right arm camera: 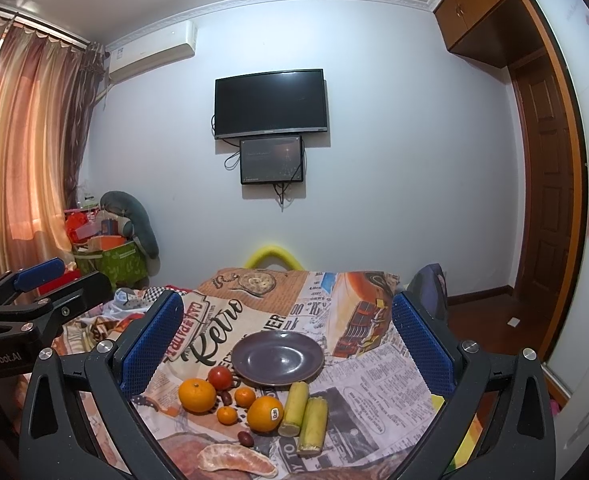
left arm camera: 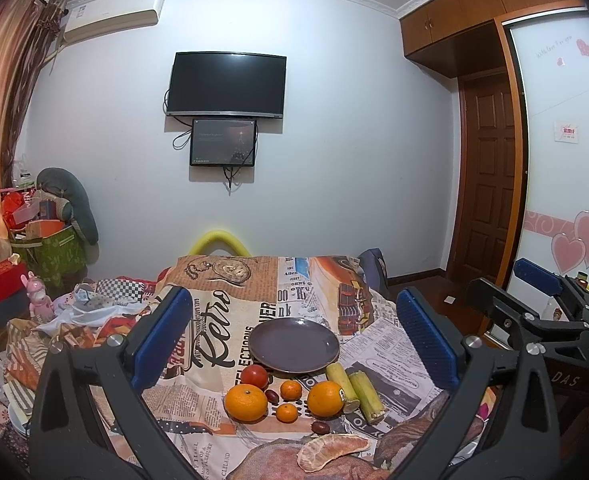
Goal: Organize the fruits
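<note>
An empty dark purple plate [left arm camera: 294, 344] [right arm camera: 278, 358] lies on a newspaper-print cloth [left arm camera: 230, 320]. In front of it sit a tomato [left arm camera: 254, 376], a large orange [left arm camera: 246, 402], a stickered orange [left arm camera: 325, 398], two small tangerines [left arm camera: 291, 390], two dark dates [left arm camera: 320, 427] and two green cane pieces [left arm camera: 366, 396]. Nearest me lies a peeled citrus segment [left arm camera: 332, 452] [right arm camera: 236, 458]. My left gripper [left arm camera: 294, 296] and my right gripper [right arm camera: 287, 300] hover above and behind the fruit, both open and holding nothing.
The cloth covers a raised surface, with rumpled bedding and a pink toy [left arm camera: 40, 300] to its left. Boxes and a green bag [left arm camera: 50, 248] stand by the curtain. A wooden door [left arm camera: 490, 176] and a wardrobe [left arm camera: 566, 152] are on the right.
</note>
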